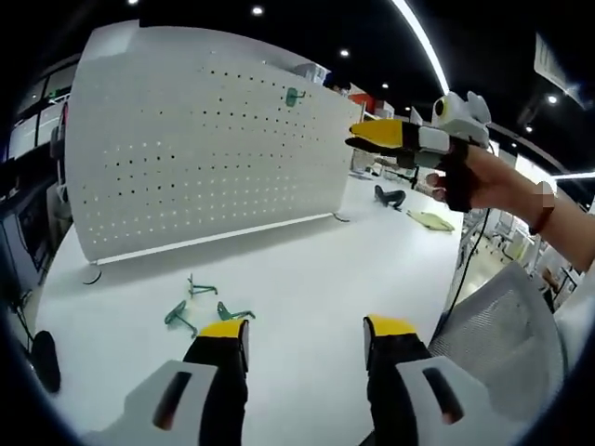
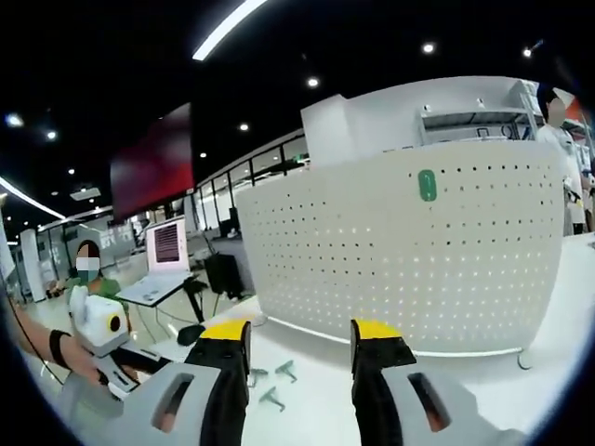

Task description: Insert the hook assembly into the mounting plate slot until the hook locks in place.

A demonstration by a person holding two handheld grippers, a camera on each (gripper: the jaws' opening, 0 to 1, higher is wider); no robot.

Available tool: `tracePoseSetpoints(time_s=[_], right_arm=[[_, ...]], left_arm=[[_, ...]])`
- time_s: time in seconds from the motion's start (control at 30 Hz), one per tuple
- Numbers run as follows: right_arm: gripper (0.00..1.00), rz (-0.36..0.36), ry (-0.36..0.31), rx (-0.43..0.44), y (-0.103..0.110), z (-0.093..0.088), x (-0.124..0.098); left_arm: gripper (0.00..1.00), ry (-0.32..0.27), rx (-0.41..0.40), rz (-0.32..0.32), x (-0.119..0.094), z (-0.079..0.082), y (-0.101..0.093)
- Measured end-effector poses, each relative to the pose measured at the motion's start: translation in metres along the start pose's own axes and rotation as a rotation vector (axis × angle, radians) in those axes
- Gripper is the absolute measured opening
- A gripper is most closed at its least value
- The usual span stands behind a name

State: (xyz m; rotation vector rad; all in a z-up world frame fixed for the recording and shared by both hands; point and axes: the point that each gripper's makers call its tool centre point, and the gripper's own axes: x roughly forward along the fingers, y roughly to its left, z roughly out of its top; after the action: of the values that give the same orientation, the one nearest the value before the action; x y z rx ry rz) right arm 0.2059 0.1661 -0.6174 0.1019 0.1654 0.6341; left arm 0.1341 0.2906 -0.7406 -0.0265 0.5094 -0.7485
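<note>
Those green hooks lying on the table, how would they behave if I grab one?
The green hooks look thin and wiry, so probably light and stiff. Their bent, uneven shape probably keeps them from rolling. On the smooth white table one may skid when nudged.

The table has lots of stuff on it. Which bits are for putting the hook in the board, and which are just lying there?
For the job:
- white board with holes
- green hooks on the table
- green hook already on the board
- both grippers, left and right, jaws apart

Just lying about:
- yellow-green cloth
- dark object beside it
- laptop
</note>
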Motion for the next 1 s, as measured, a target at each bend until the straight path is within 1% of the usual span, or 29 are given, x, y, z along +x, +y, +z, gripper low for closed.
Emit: tracePoseSetpoints(time_s=[0.03, 0.1, 0.17, 0.3, 0.4, 0.47, 0.53, 0.6, 0.7, 0.9, 0.93, 0.97, 1.0], right_arm=[[0.43, -0.008, 0.002, 0.011, 0.001, -0.004, -0.002], [0.42, 0.004, 0.009, 0.019, 0.006, -0.010, -0.004], [0.42, -0.003, 0.018, 0.028, 0.006, -0.015, -0.005], [0.42, 0.019, 0.044, 0.008, 0.012, -0.021, -0.006], [0.43, 0.022, 0.050, -0.005, 0.013, -0.021, -0.007], [0.43, 0.035, 0.055, -0.006, 0.016, -0.022, -0.008], [0.43, 0.049, 0.067, -0.022, 0.020, -0.024, -0.009], [0.43, 0.054, 0.085, -0.034, 0.021, -0.028, -0.011], [0.43, 0.053, 0.092, -0.039, 0.023, -0.030, -0.014], [0.42, 0.052, 0.090, -0.041, 0.028, -0.032, -0.019], [0.42, 0.052, 0.090, -0.037, 0.029, -0.033, -0.019], [0.42, 0.052, 0.090, -0.036, 0.029, -0.033, -0.020], [0.42, 0.048, 0.093, -0.033, 0.029, -0.035, -0.021]], left_arm=[[0.49, 0.001, -0.004, 0.002, 0.002, -0.001, 0.001], [0.48, 0.009, -0.031, 0.007, 0.006, -0.003, 0.003], [0.48, 0.011, -0.033, 0.012, 0.009, -0.003, 0.004], [0.47, 0.025, -0.025, 0.012, 0.014, -0.004, 0.005], [0.46, 0.028, -0.025, 0.020, 0.016, -0.003, 0.008], [0.45, 0.041, -0.020, 0.029, 0.018, -0.006, 0.012], [0.44, 0.061, -0.034, 0.057, 0.019, -0.011, 0.019], [0.43, 0.059, -0.055, 0.062, 0.021, -0.013, 0.021], [0.43, 0.049, -0.078, 0.058, 0.022, -0.014, 0.022], [0.40, 0.078, -0.066, 0.076, 0.028, -0.021, 0.028], [0.39, 0.082, -0.080, 0.085, 0.028, -0.022, 0.030], [0.38, 0.096, -0.118, 0.095, 0.029, -0.025, 0.033], [0.38, 0.097, -0.126, 0.087, 0.030, -0.024, 0.033]])
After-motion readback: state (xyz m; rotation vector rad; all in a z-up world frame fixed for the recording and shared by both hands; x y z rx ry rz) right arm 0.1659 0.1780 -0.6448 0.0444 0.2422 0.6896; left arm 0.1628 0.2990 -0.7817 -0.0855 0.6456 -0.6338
